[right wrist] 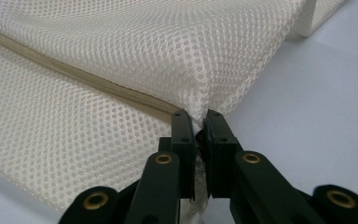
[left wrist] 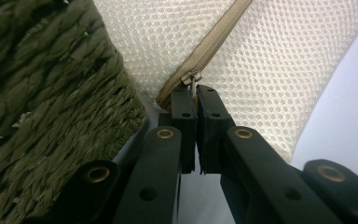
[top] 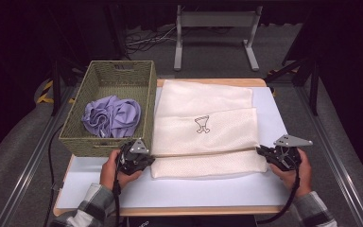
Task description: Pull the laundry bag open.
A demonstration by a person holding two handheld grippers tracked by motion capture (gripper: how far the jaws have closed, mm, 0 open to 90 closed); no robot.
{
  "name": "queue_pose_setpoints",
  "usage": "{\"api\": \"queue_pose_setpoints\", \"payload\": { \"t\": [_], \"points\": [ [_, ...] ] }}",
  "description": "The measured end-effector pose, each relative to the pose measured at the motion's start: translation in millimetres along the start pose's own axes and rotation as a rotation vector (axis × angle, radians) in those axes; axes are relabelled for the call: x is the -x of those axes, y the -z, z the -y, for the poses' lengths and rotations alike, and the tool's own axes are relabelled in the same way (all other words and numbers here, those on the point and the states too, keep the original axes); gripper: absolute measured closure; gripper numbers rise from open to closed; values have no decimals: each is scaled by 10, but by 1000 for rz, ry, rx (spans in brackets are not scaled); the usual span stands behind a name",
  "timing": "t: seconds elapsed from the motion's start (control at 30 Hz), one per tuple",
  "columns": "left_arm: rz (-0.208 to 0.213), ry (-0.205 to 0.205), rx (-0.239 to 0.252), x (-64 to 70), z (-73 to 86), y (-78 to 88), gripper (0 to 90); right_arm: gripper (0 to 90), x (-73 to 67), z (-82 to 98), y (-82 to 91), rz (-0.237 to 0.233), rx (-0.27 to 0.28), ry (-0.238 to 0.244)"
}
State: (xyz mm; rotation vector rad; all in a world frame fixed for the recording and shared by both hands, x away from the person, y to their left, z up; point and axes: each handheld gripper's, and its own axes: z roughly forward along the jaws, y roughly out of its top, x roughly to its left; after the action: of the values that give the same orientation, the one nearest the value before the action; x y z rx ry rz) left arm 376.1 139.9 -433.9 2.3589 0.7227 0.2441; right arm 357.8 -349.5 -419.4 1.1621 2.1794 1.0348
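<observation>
A cream mesh laundry bag [top: 203, 130] lies flat on the white table top, with a tan zipper [left wrist: 212, 39] running along its near part. At the bag's near left corner my left gripper [top: 144, 158] is shut on the metal zipper pull [left wrist: 194, 86]. Its jaws [left wrist: 196, 100] pinch the pull right beside the basket wall. At the bag's near right corner my right gripper [top: 263, 152] is shut on the mesh edge [right wrist: 200, 119], where the zipper [right wrist: 88, 81] ends. The fabric puckers up between the right gripper [right wrist: 196, 123] jaws.
A woven olive basket [top: 75, 127] stands at the table's left, holding a crumpled lilac cloth [top: 111, 116]; its wall [left wrist: 51, 93] sits close to my left gripper. The white table [top: 208, 189] shows bare in front of the bag. A metal stand [top: 215, 33] is on the floor behind.
</observation>
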Motion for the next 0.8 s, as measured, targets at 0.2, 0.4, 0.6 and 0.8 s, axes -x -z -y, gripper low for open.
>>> {"api": "queue_pose_setpoints", "payload": {
  "t": [0.2,0.4,0.6,0.8],
  "points": [
    [8,12,15,4,21,11,869,829,21,15,-4,-15,6,-21],
    [10,23,67,6,67,65,832,723,49,47,-12,-26,-14,-41],
    [7,11,124,47,147,183,703,601,57,68,75,-5,-4,-45],
    [15,22,155,105,269,294,603,524,-8,34,185,8,20,5]
  ]
}}
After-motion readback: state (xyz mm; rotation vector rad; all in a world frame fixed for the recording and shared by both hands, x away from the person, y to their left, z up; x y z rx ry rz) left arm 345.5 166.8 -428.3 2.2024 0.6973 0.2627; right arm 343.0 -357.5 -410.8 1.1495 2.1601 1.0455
